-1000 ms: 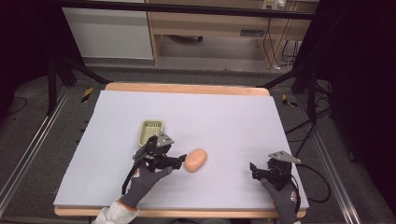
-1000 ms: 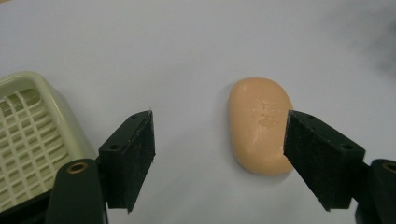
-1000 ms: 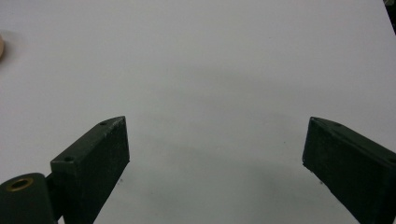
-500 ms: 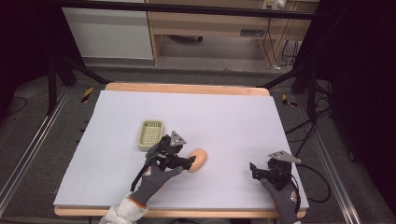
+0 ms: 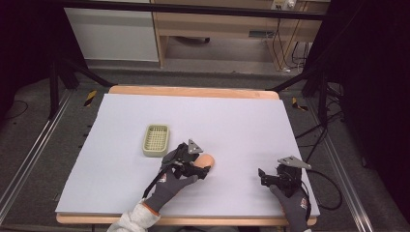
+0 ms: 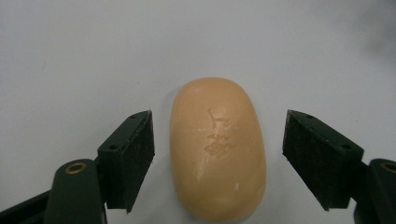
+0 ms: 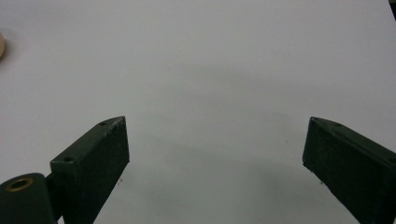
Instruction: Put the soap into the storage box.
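A peach-coloured oval bar of soap (image 6: 217, 149) lies flat on the white table, its stamped mark facing up. My left gripper (image 6: 218, 161) is open with one jaw on each side of the bar, a small gap left on both sides. In the high view the soap (image 5: 208, 159) sits near the table's middle front, with my left gripper (image 5: 200, 166) over it. A pale green slatted soap dish (image 5: 156, 140) rests to the left of it. My right gripper (image 5: 262, 177) is open over bare table at the front right, jaws wide apart (image 7: 215, 158).
The white table cover (image 5: 232, 121) stretches wide behind and between the grippers. A wooden table edge (image 5: 193, 91) runs along the back. Cables trail off the right side near dark stands (image 5: 319, 92). An edge of the soap (image 7: 2, 44) peeks in at the right gripper view's left border.
My left gripper has moved right, away from the soap dish, and now straddles the soap. The right gripper has stayed where it was.
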### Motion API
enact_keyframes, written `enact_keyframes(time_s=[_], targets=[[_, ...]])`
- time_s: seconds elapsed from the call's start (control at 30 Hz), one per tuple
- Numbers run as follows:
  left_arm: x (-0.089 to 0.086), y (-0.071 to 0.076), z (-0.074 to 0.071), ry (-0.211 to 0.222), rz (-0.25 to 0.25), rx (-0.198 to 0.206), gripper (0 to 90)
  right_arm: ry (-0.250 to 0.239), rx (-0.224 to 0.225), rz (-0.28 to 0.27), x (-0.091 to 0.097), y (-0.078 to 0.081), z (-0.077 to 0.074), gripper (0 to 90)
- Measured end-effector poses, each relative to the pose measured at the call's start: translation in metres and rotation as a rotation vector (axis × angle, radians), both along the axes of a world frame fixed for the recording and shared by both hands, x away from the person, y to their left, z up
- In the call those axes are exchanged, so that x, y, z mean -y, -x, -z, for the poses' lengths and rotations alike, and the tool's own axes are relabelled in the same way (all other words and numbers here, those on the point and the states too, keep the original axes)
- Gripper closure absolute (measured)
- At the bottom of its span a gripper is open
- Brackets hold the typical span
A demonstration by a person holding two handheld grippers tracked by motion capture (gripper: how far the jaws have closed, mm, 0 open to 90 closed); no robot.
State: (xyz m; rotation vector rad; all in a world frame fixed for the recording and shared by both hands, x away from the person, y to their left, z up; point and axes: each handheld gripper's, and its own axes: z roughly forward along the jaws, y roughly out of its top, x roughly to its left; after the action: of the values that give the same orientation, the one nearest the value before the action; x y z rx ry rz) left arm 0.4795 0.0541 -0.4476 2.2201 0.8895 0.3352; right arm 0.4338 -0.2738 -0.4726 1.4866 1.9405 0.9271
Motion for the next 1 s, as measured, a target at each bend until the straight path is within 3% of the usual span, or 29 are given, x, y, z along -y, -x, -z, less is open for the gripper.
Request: enact_keyframes(time_s=[0.57,1.0], targets=[[0.008,-0.006,0.009,-0.035,-0.002,-0.034,23.1,-0.001,-0.007,-0.003,0.000,0.000,0.001,7.4],[0.013,-0.011,0.018,-0.086,0.010,-0.065,27.6,-0.005,-0.014,-0.009,0.000,-0.001,0.001,7.4]])
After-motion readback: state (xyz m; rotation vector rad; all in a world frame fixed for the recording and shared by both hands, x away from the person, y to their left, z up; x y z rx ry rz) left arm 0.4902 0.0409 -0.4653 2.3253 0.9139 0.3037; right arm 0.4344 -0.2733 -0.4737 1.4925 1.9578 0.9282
